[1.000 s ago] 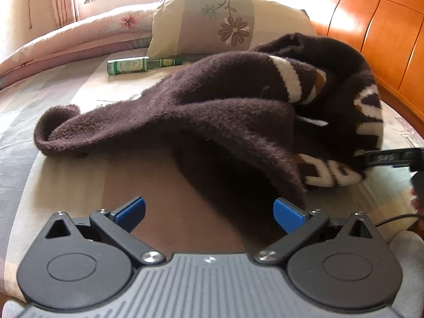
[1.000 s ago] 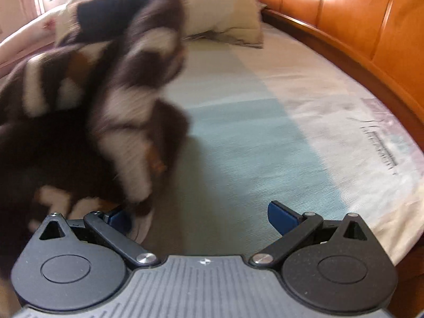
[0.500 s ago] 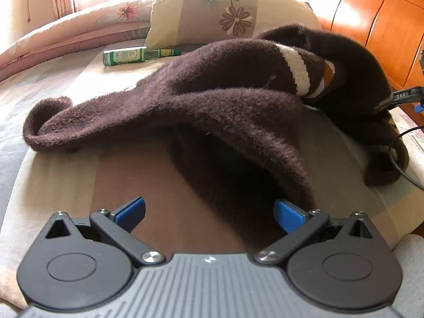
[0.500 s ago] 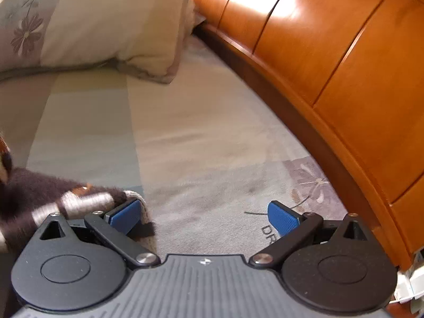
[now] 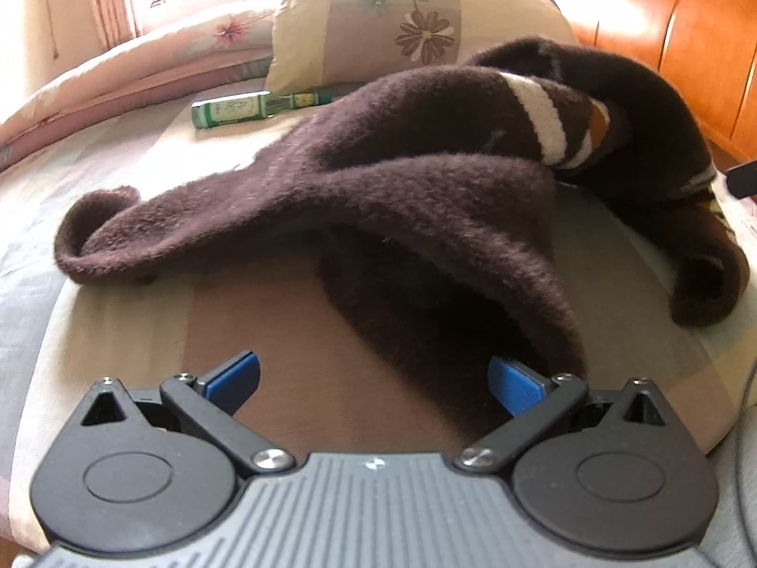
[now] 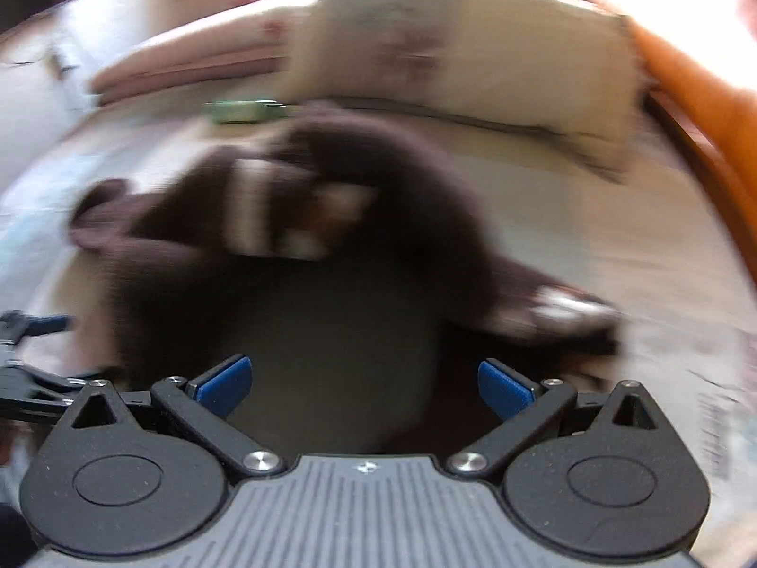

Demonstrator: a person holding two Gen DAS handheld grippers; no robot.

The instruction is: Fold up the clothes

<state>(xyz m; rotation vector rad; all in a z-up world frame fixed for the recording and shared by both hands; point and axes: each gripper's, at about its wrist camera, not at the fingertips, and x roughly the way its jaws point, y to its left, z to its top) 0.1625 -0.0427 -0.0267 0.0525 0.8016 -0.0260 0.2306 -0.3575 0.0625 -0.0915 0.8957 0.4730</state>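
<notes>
Your left gripper (image 5: 374, 378) and right gripper (image 6: 362, 381) both have jaws spread, gripping nothing. The brown sweater (image 5: 426, 180) lies crumpled on the bed (image 5: 142, 312) at twelve o'clock, probably awaiting flattening.

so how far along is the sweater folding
Nothing looks folded yet: the brown sweater lies bunched on the bed, one sleeve trailing left and its striped part twisted on top. Neither the left gripper nor the right gripper holds anything; both are open. Spreading it flat and every fold remain.
</notes>
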